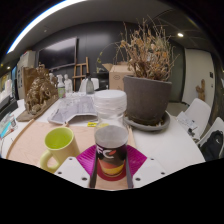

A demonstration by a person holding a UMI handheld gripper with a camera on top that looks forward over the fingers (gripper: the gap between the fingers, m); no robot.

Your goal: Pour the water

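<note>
A dried plant is held in a large grey pot (148,98) beyond the fingers. A stack of clear cups (108,105) is seen behind. The can (111,151) is clamped upright between the gripper (111,163) pads; a green mug (57,147) stands just left, contents unclear.

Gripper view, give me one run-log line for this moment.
gripper: shut on mug | green cup: ahead, beside it | plant pot: beyond | pour: not started

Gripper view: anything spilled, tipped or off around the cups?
Nothing stands out. The dark cylindrical can-like cup with a red label stands upright between the gripper fingers, and the yellow-green ceramic mug sits upright beside it on the round pale tabletop. No spill shows. Whether the pads press the cup is unclear.
</note>
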